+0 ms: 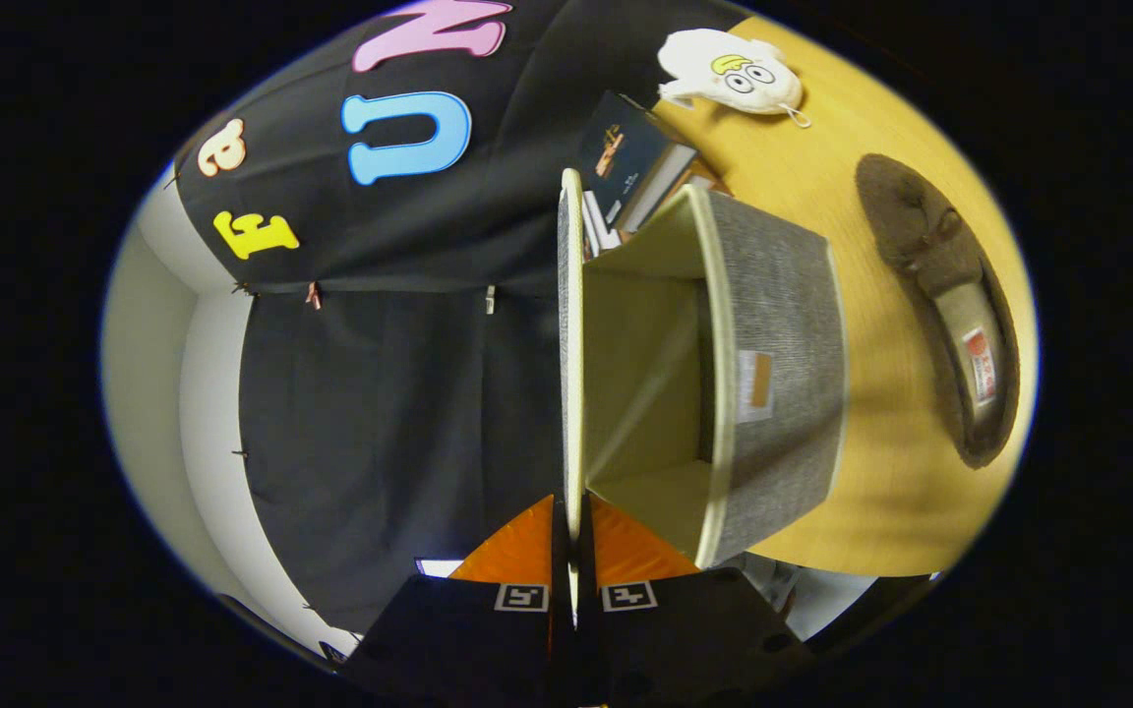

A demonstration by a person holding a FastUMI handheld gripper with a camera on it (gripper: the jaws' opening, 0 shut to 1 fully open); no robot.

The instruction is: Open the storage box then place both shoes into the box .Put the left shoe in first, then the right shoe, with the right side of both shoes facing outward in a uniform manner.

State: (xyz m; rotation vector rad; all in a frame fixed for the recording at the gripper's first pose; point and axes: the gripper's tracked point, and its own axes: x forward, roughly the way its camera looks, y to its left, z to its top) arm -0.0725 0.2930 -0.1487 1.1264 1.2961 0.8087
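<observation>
1. The storage box (783,364) stands on the bench (881,492), its lid (571,344) raised (pinched between the tongs (571,551)).
2. A shoe (950,305) lies on the bench beside the box, apart from it.
3. Books (630,167) and a plush toy (729,74) lie beyond the box.

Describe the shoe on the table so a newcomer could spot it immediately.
Start at the wooden table, where the grey box stands with its lid swung open, pinched between the gripper fingers. The shoe lies on the table on the far side of the box from the lid, apart from it. It is a dark brown slipper with a pale insole, unlike the white plush toy by the books.
</observation>
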